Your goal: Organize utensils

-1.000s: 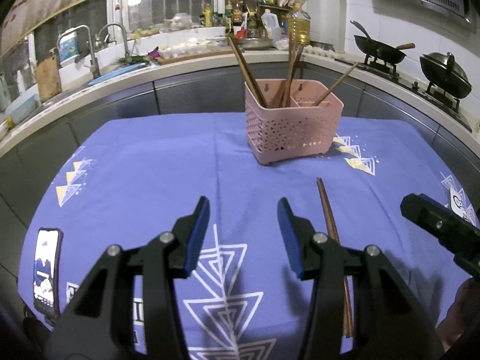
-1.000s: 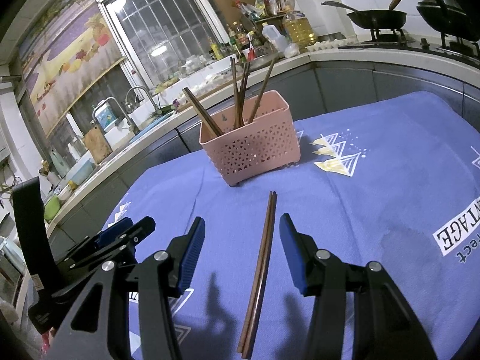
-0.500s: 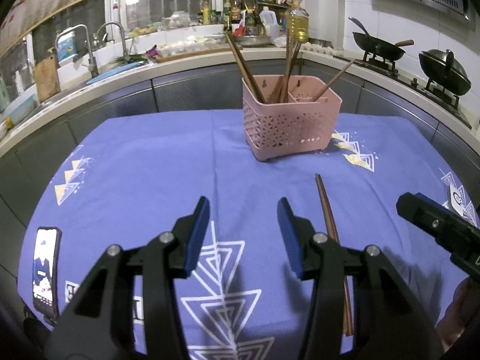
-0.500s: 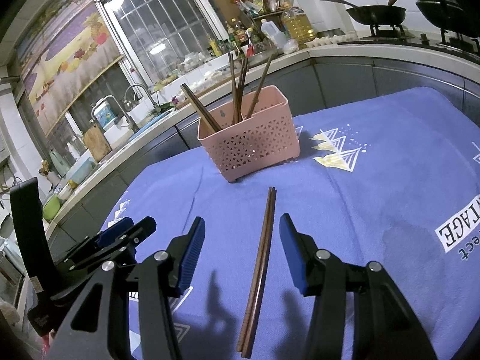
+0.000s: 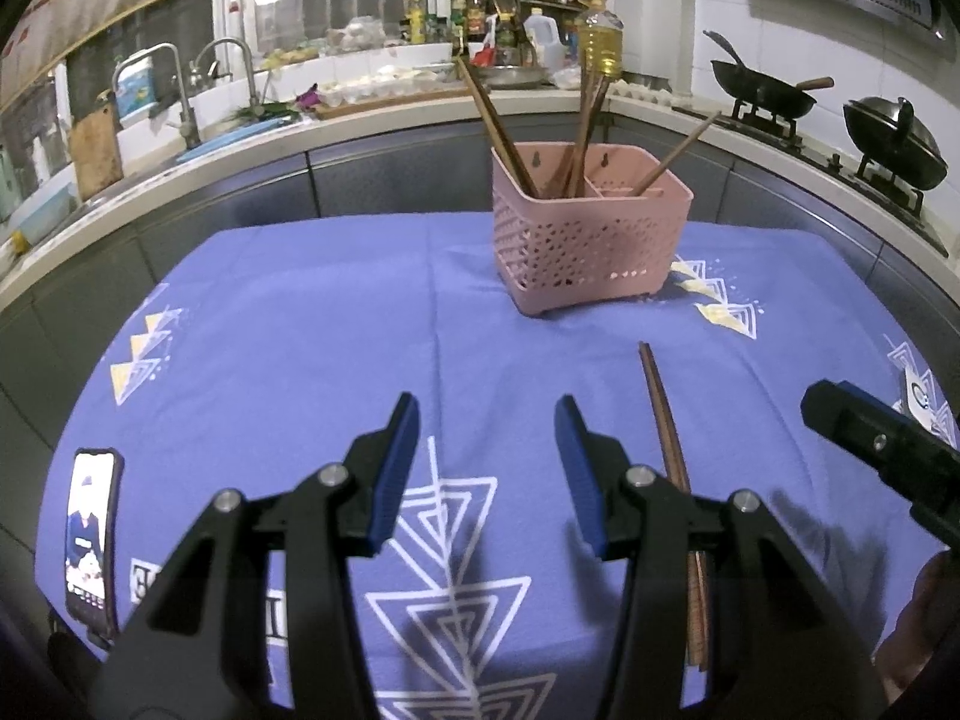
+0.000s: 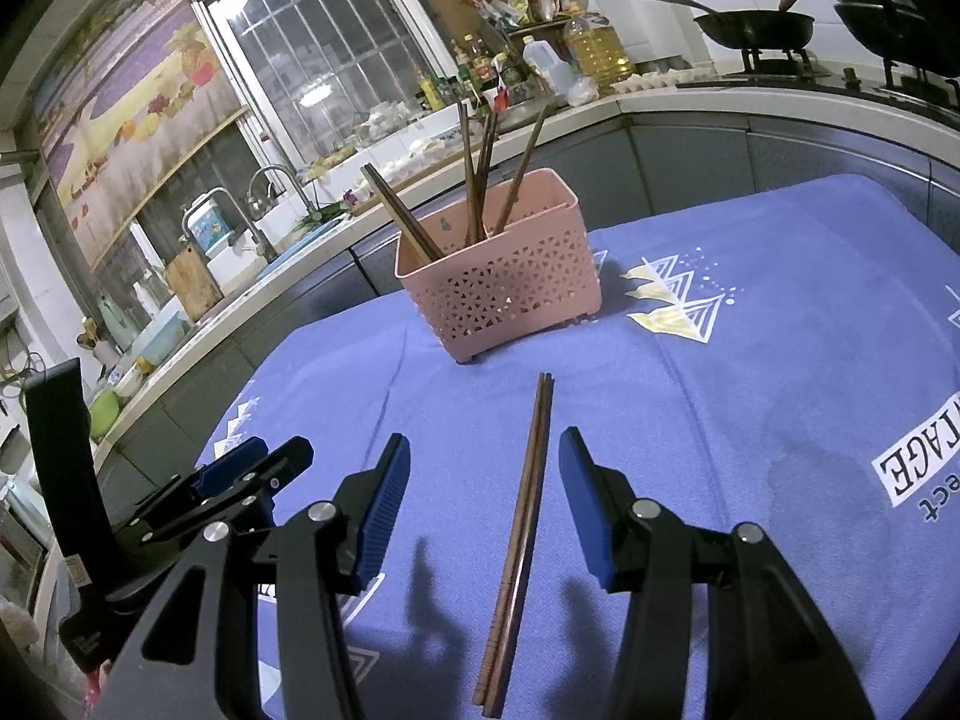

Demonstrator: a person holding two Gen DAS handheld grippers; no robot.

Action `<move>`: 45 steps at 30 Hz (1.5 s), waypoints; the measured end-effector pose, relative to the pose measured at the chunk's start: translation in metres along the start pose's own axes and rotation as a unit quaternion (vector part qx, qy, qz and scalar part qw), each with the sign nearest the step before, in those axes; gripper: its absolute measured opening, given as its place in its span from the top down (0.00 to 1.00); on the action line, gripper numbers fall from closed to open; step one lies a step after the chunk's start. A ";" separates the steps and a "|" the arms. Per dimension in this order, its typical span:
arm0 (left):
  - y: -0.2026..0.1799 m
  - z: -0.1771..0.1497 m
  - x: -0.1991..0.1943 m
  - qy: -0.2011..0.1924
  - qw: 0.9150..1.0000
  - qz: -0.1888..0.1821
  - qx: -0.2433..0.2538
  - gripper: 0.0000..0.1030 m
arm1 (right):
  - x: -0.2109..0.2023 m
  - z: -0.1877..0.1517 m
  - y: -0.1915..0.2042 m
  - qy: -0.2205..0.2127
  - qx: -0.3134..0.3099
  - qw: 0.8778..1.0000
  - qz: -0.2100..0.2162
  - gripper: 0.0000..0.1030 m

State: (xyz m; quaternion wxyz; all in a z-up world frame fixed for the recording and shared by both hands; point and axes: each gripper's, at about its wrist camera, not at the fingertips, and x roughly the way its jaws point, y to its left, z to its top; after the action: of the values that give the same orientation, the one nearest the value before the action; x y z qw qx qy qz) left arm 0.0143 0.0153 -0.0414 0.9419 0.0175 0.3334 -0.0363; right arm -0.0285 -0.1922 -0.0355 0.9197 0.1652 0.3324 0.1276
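Note:
A pair of dark wooden chopsticks (image 6: 523, 531) lies side by side on the blue tablecloth (image 6: 750, 408). My right gripper (image 6: 483, 480) hovers open above them, the pair lying between its blue pads without touching. Beyond stands a pink perforated utensil basket (image 6: 504, 294) with several chopsticks leaning in it. In the left wrist view the same chopsticks (image 5: 663, 414) lie just right of my open, empty left gripper (image 5: 486, 438), and the basket (image 5: 591, 243) stands further back. The right gripper's tip (image 5: 870, 438) shows at that view's right edge.
A phone (image 5: 90, 531) lies screen-up at the cloth's left edge. A kitchen counter (image 5: 360, 120) curves behind the table, with a sink and faucet (image 5: 180, 90), bottles, and woks on a stove (image 5: 888, 138). The left gripper (image 6: 228, 486) sits low left in the right view.

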 end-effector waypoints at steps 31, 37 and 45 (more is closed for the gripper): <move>0.005 -0.003 0.009 0.019 1.000 0.008 0.002 0.56 | 0.008 -0.003 -0.011 0.018 0.010 1.000 -0.008 0.49; 0.007 -0.005 0.011 0.022 1.000 0.008 0.002 0.56 | 0.014 -0.006 -0.016 0.029 0.012 0.999 -0.019 0.49; 0.009 -0.007 0.017 0.029 1.000 0.012 0.002 0.56 | 0.018 -0.009 -0.018 0.041 0.011 0.999 -0.026 0.49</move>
State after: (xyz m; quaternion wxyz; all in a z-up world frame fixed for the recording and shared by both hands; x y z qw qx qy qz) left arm 0.0233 0.0239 -0.0576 0.9322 0.0245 0.3601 -0.0253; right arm -0.0185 -0.2008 -0.0596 0.9065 0.1618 0.3750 0.1068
